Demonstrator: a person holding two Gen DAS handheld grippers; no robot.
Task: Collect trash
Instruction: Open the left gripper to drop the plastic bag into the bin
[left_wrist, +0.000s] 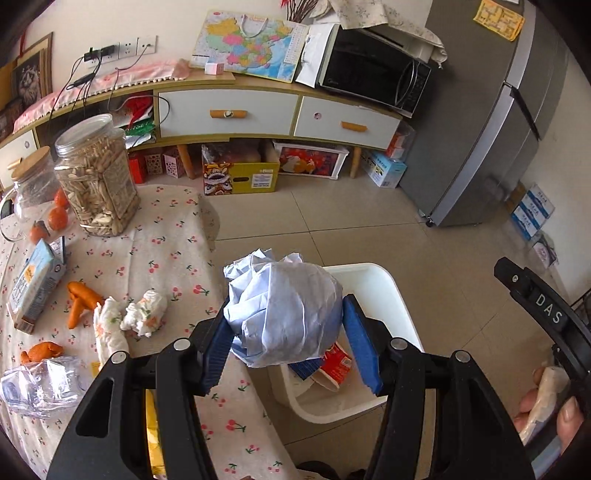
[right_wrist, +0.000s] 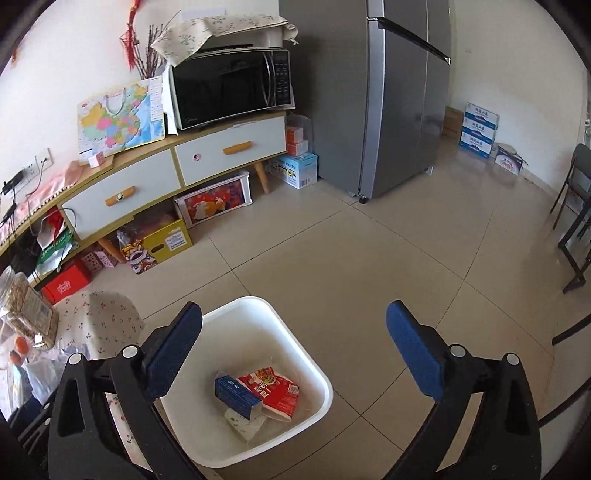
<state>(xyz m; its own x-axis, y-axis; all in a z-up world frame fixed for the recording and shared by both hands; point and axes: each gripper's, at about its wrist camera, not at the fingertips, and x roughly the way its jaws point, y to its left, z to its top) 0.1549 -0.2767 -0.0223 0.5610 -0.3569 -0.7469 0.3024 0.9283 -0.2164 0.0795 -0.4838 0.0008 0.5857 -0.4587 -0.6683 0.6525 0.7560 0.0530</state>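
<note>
Left gripper (left_wrist: 286, 325) clamped on a crumpled paper ball (left_wrist: 280, 314) over the tabletop's (left_wrist: 177, 258) right edge, just short of the bin (left_wrist: 373, 273); right gripper (right_wrist: 291, 354) wide and empty above it; released early, likely to miss onto the floor.

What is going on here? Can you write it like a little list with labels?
left claw: shut on a crumpled blue paper ball, held above the bin
right claw: open, empty, over the bin
white bin: on the floor beside the table
inside bin: blue box, red carton
still on table: white tissue wads, orange peels, clear plastic wrapper
</note>
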